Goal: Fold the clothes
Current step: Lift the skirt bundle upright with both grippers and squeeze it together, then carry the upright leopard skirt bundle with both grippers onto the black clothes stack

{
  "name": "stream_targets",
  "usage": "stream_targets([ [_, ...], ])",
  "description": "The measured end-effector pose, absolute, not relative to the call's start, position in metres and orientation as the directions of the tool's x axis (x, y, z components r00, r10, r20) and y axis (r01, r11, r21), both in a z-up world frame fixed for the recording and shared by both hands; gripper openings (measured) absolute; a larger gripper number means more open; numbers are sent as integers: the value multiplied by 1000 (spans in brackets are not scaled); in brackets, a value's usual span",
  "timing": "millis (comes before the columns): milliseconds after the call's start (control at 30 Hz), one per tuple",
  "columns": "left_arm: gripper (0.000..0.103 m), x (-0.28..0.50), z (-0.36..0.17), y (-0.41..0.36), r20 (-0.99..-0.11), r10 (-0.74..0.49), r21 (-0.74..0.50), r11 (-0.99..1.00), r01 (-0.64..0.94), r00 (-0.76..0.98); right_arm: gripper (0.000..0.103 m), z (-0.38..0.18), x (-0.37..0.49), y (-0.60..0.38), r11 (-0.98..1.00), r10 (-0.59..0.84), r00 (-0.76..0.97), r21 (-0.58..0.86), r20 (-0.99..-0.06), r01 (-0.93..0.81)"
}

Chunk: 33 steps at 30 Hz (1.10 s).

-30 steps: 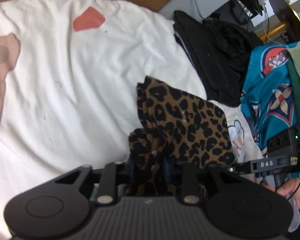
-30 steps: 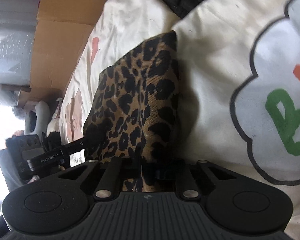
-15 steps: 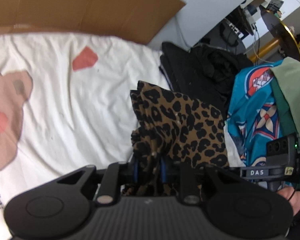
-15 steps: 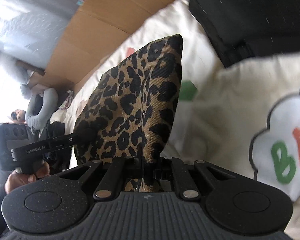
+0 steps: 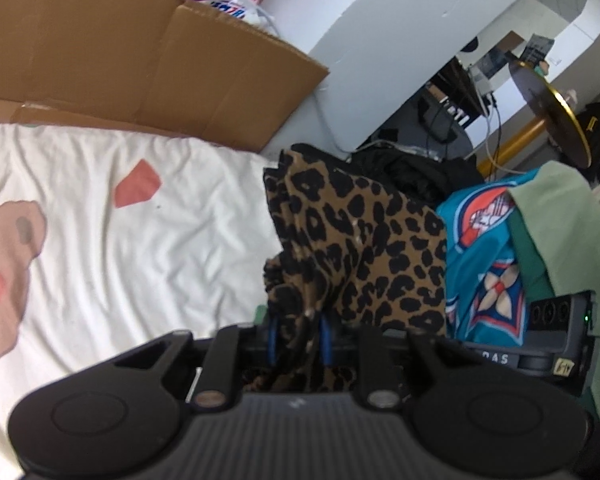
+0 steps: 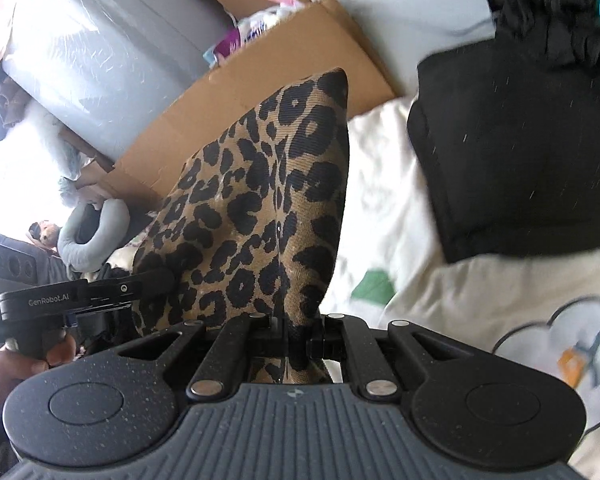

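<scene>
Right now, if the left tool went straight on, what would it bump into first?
Left tool already grips the leopard cloth, so that comes first. Beyond it, probably the black clothes, though depth is unclear.

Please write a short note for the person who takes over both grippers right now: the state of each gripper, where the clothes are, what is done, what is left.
Left gripper: shut on the leopard-print cloth garment.
Right gripper: shut on the same garment, at another edge.
Garment hangs between both grippers, above the white printed bedsheet.
Black folded clothes and a teal patterned garment lie at the side.
Done: garment picked up.
Left: lay it flat on the sheet, then fold it.
</scene>
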<state>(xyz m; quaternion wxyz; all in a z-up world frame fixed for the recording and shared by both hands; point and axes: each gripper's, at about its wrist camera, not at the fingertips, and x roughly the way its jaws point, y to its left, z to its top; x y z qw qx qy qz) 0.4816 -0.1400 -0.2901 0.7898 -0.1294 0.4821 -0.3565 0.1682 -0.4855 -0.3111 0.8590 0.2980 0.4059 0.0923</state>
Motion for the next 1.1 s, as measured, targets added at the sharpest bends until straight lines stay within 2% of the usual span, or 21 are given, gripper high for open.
stream_targets([
  [200,21,488,-292,-167,-631,-723,-585,682,439,282,6,-293,169,-512,840,332,691,535,-642,93],
  [733,21,507,-321,-260,-569,-797,-708,600,372,201,6,-265,186,-592,894,69,747,373,-662,248],
  [1100,21,534,-336,-303,-563,-797,-711,602,364,219,6,-270,223,-632,896,-52,759,305,-649,322],
])
